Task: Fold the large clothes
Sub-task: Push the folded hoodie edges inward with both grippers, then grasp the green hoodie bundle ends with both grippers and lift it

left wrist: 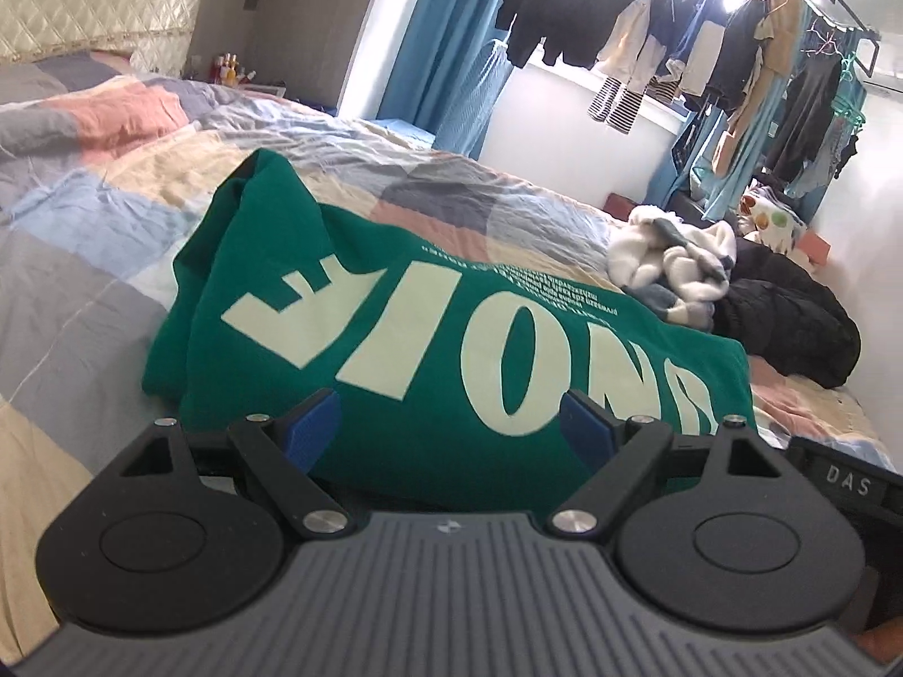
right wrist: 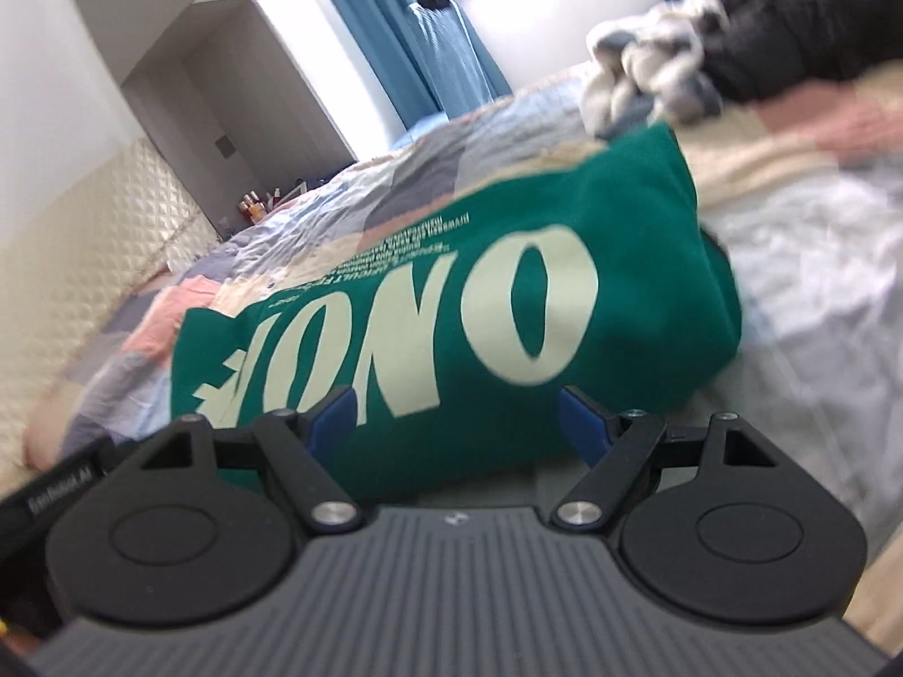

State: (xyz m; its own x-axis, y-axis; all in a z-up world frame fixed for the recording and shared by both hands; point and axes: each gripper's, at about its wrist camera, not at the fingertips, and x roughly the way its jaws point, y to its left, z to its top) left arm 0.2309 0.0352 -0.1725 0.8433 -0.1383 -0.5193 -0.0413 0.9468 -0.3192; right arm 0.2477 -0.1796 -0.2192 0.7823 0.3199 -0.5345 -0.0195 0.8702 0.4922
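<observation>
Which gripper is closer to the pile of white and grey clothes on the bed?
Right, though only slightly. The white and grey pile lies beyond the green shirt's far right corner from the right gripper; the left gripper faces it across the shirt.

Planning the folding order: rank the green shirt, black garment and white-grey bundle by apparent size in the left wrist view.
1. green shirt, by far largest, though nearest the camera.
2. black garment.
3. white-grey bundle, only slightly smaller; both lie crumpled, so their order is unsure.
</observation>
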